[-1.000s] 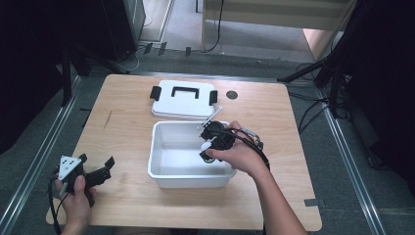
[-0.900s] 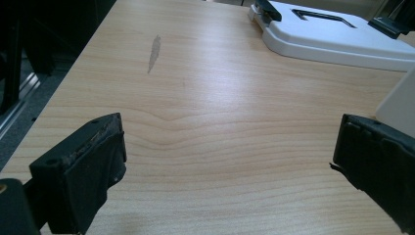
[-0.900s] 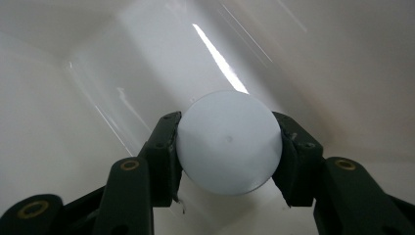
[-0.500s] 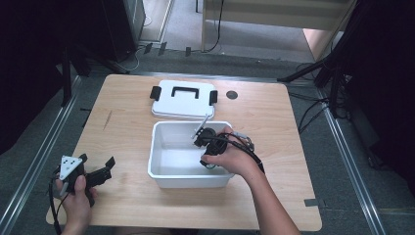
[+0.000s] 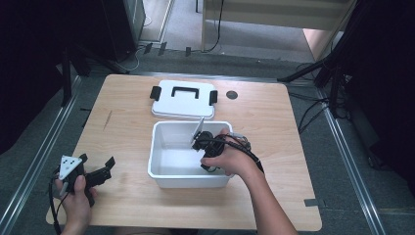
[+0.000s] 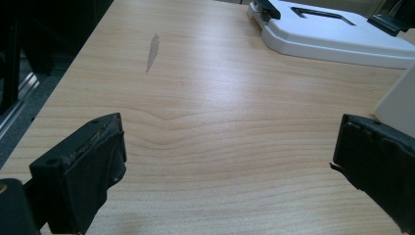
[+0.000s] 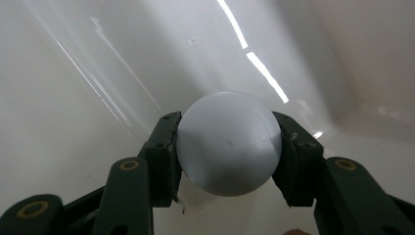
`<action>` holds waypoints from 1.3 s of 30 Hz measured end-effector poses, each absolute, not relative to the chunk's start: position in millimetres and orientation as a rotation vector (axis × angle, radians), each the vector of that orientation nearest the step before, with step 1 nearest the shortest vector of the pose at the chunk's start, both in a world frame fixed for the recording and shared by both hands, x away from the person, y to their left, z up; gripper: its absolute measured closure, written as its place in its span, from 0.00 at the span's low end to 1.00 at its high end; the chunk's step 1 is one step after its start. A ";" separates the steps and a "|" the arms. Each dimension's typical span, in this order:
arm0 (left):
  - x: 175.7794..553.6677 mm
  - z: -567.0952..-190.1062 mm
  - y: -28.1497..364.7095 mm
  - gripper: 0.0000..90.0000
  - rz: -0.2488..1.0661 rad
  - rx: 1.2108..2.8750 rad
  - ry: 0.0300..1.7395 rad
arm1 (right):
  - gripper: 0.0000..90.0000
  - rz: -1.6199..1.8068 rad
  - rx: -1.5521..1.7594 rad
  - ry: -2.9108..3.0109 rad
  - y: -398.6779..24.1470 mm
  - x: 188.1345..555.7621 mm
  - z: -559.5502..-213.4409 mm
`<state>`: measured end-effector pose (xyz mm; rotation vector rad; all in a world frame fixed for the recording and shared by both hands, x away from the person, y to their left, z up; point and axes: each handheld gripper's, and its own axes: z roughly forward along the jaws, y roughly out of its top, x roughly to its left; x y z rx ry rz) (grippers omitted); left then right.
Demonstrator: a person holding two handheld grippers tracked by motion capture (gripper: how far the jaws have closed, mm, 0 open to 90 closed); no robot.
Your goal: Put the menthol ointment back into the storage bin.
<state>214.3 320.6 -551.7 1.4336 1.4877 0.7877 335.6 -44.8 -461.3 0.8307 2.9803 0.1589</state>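
A white ball (image 7: 229,142) sits between the black pads of my right gripper (image 7: 229,134), which is shut on it. That gripper (image 5: 205,147) reaches down inside the white plastic bin (image 5: 155,147) near its right wall, with the bin's pale floor and walls just behind the ball. My left gripper (image 5: 96,160) rests low at the table's front left, held in a hand. Its jaws stand wide open over bare wood (image 6: 230,132) with nothing between them.
The bin's white lid (image 5: 183,99), with black latches and a handle, lies flat behind the bin and shows again as the lid (image 6: 333,34) ahead of the left gripper. A bin corner (image 6: 399,103) is beside its right jaw. A dark round hole (image 5: 231,94) marks the tabletop.
My right gripper has sunk lower into the bin with the ball still gripped. The left hand has stayed where it was.
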 end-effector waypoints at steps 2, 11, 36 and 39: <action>214.4 -551.7 320.8 0.00 0.787 1.436 1.486 | 0.57 0.152 0.831 2.982 -44.7 335.7 -461.4; 214.3 -551.7 320.9 0.00 0.785 1.430 1.490 | 0.57 0.124 0.807 2.990 -44.2 335.5 -462.6; 214.1 -551.9 321.6 0.00 0.783 1.420 1.494 | 0.52 0.309 0.856 2.987 -50.5 330.7 -433.4; 214.1 -551.8 321.7 0.00 0.782 1.421 1.496 | 0.50 0.331 0.849 2.971 -50.4 327.2 -422.6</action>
